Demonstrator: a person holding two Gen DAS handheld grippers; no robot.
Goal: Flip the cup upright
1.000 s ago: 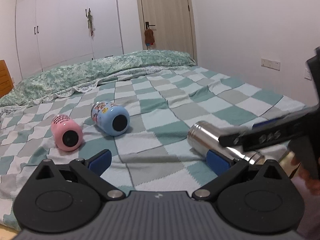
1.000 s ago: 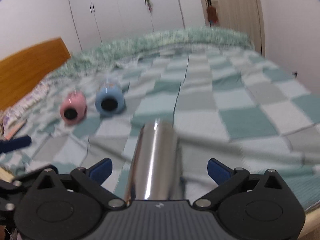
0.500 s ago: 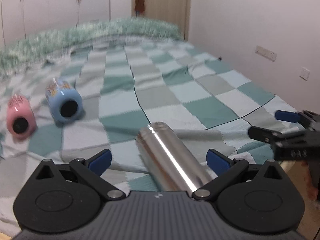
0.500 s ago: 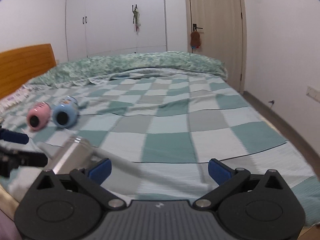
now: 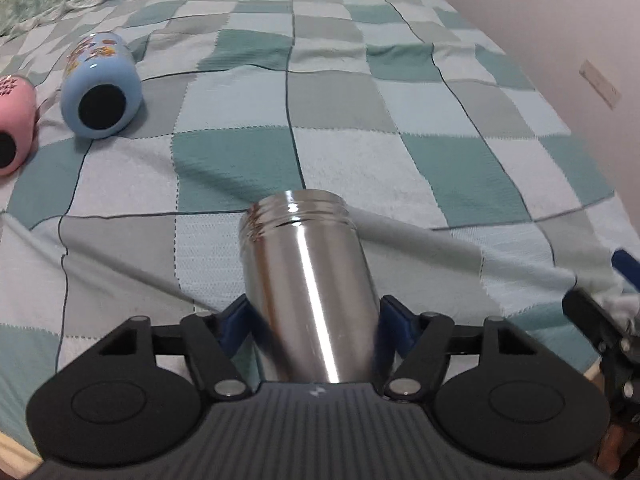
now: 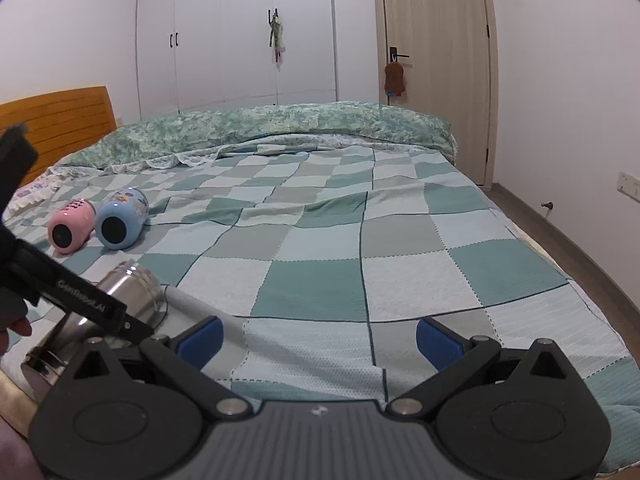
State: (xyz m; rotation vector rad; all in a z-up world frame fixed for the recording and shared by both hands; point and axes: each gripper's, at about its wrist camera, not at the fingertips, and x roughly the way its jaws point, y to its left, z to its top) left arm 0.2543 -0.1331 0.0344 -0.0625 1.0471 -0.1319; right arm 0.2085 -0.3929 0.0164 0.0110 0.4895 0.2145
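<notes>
A steel cup [image 5: 308,292] lies on its side on the checked bedspread, threaded mouth pointing away from me. My left gripper [image 5: 312,320] is shut on its body, blue pads pressed on both sides. The cup also shows in the right wrist view [image 6: 120,304] at the lower left, under the left gripper's black finger. My right gripper [image 6: 318,338] is open and empty, to the right of the cup above the bed's near edge.
A blue cup [image 5: 102,92] and a pink cup [image 5: 12,136] lie on their sides at the left of the bed. A folded green quilt [image 6: 280,128] lies at the far end. A wooden headboard [image 6: 60,120] is at the left, a wall [image 5: 560,40] at the right.
My left gripper has swung over the steel cup and closed on it. My right gripper has drawn away to the right and stays open.
</notes>
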